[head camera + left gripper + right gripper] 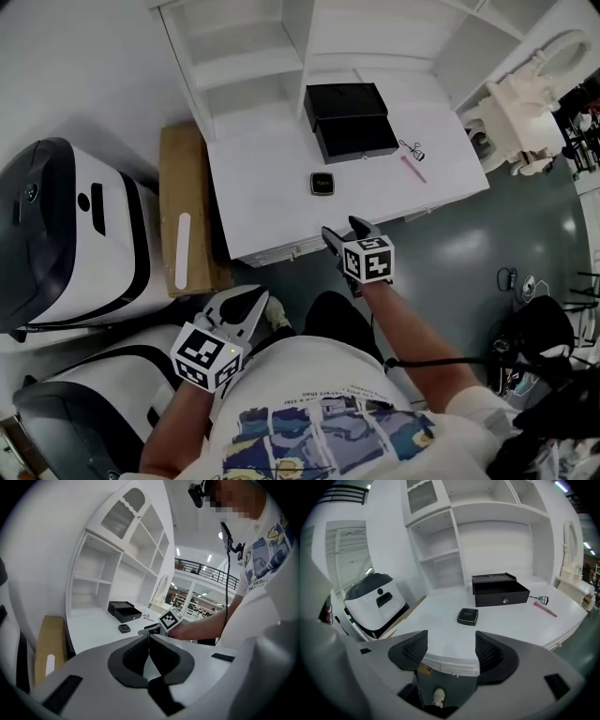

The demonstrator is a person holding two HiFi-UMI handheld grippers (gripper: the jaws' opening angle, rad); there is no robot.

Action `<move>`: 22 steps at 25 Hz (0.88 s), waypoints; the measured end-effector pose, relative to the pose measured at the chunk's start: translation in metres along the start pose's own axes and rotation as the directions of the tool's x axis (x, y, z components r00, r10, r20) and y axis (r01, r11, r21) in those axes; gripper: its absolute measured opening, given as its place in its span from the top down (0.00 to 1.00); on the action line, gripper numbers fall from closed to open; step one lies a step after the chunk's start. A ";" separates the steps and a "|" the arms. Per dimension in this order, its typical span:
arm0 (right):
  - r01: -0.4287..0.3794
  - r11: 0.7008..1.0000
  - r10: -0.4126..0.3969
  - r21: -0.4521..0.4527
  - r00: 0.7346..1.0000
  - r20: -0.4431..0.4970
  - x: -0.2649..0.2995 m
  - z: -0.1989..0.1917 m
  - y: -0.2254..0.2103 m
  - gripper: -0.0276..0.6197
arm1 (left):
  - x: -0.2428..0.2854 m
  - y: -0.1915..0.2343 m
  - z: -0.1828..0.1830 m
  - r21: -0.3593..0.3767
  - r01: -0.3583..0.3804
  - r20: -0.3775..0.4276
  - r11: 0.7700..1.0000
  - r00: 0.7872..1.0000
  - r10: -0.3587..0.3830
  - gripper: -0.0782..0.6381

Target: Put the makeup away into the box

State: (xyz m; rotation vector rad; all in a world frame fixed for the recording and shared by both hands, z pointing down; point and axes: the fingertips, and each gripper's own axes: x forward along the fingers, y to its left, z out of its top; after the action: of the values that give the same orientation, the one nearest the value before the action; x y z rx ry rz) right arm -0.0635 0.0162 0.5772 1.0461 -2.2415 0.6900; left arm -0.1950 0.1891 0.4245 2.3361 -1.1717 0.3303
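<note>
- Hovering short of the white table's (262,187) near edge, the right gripper (450,651) has its ribbed dark jaws spread wide with nothing between them.
- Hanging back beside the person's body, the left gripper (149,639) is closed and empty, its jaws meeting.
- Straight ahead of the right gripper lies the small, flat, glossy black square compact (467,616). It is low and slick, so I judge the jaws could skid it across the smooth tabletop.
- Beyond it stands the matte black rectangular box (500,592) with its lid open. A bump could shove it back.
- Ahead and to the right lie the thin pink stick (545,608) and the black wire eyelash curler (541,600). The stick may roll.
</note>
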 end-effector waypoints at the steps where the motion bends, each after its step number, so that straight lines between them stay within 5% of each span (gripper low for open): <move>1: 0.008 1.000 -0.008 0.018 1.000 -0.007 0.010 0.002 -0.004 0.47 | 0.000 0.005 0.001 -0.004 -0.003 -0.001 1.000 1.000 0.003 0.87; 14: 0.127 0.991 -0.123 0.042 0.989 -0.079 0.123 0.028 -0.041 0.37 | 0.008 0.056 0.028 -0.037 -0.144 -0.036 0.989 0.989 0.143 0.87; 22: 0.150 0.988 -0.154 -0.041 0.978 -0.141 0.144 0.028 -0.053 0.38 | 0.020 0.071 0.038 -0.048 -0.190 -0.049 0.981 0.981 0.188 0.87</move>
State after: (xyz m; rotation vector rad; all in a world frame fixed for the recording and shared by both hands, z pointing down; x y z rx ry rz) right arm -0.1058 -0.1050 0.6656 1.1037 -2.0200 0.6429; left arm -0.2400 0.1197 0.4243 2.1661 -1.3680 0.4099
